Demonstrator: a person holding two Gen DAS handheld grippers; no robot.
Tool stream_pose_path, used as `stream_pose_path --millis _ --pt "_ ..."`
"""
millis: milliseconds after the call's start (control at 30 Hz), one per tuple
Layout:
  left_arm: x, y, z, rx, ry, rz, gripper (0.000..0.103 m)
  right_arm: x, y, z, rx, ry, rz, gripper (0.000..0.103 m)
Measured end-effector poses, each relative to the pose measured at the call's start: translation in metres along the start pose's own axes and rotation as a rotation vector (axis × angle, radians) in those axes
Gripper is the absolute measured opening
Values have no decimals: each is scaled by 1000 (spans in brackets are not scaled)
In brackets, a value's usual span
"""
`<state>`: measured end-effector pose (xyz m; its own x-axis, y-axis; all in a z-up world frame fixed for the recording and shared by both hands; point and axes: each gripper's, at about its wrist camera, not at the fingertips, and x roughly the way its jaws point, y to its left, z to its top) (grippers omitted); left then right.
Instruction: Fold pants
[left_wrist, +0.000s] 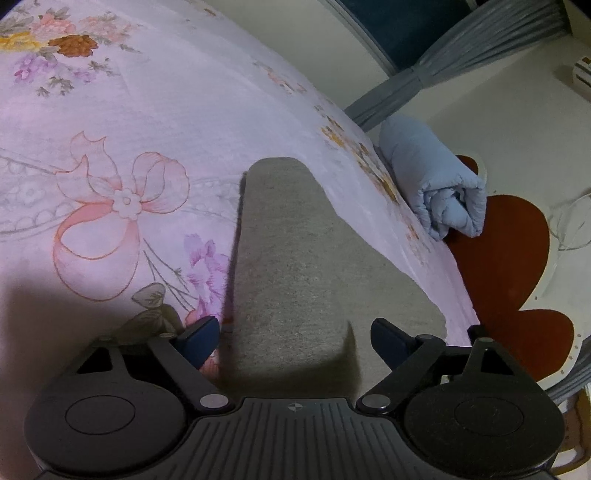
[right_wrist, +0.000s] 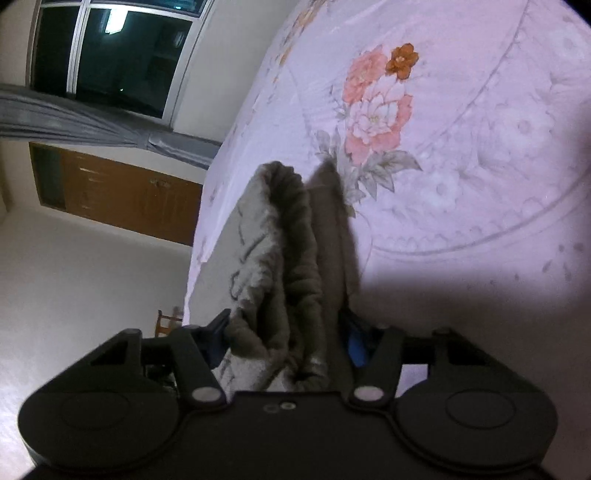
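Note:
Grey knit pants (left_wrist: 288, 258) lie on a floral bedsheet (left_wrist: 147, 129), one leg stretching away from my left gripper (left_wrist: 295, 339). The left jaws stand wide apart on either side of the leg end, not closed on it. In the right wrist view the bunched waistband of the pants (right_wrist: 291, 266) sits between the fingers of my right gripper (right_wrist: 284, 332), which is shut on it and holds the cloth lifted off the sheet (right_wrist: 461, 147).
A rolled light-blue blanket (left_wrist: 436, 181) lies at the bed's right edge, beside a red-brown flower-shaped mat (left_wrist: 506, 266) on the floor. Grey curtains (left_wrist: 480, 44), a window (right_wrist: 122, 51) and a wooden cabinet (right_wrist: 122, 192) stand beyond the bed.

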<state>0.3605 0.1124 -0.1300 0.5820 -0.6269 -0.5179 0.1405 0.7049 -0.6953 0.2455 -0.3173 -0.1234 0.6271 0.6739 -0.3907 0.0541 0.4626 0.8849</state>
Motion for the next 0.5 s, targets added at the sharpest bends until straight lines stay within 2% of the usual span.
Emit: stream_pose_path --millis 100,167,200,233,333,367,433,467,500 --pt "4 -5 -2 15 1 16 89 12 8 0 -21 12 -4 71" --pt "5 -9 -3 24 3 25 89 20 12 2 -35 24 -11 74" --pt "6 -11 -4 33 9 31 77 23 13 2 -42 31 -21 73" --pt "7 -13 -5 37 19 35 69 25 14 3 -50 39 -31 73" --pt "8 -13 -7 44 20 58 58 30 16 6 -61 59 -48 73" --pt "8 -12 -7 36 20 59 51 32 19 6 -70 70 -61 72" --pt "8 -13 -7 36 17 49 38 38 29 6 -124 93 -103 53" --pt "5 -13 -7 36 5 28 26 38 34 6 -149 94 -111 44" --pt "1 -14 -6 33 -6 11 25 37 38 5 -170 89 -105 42"
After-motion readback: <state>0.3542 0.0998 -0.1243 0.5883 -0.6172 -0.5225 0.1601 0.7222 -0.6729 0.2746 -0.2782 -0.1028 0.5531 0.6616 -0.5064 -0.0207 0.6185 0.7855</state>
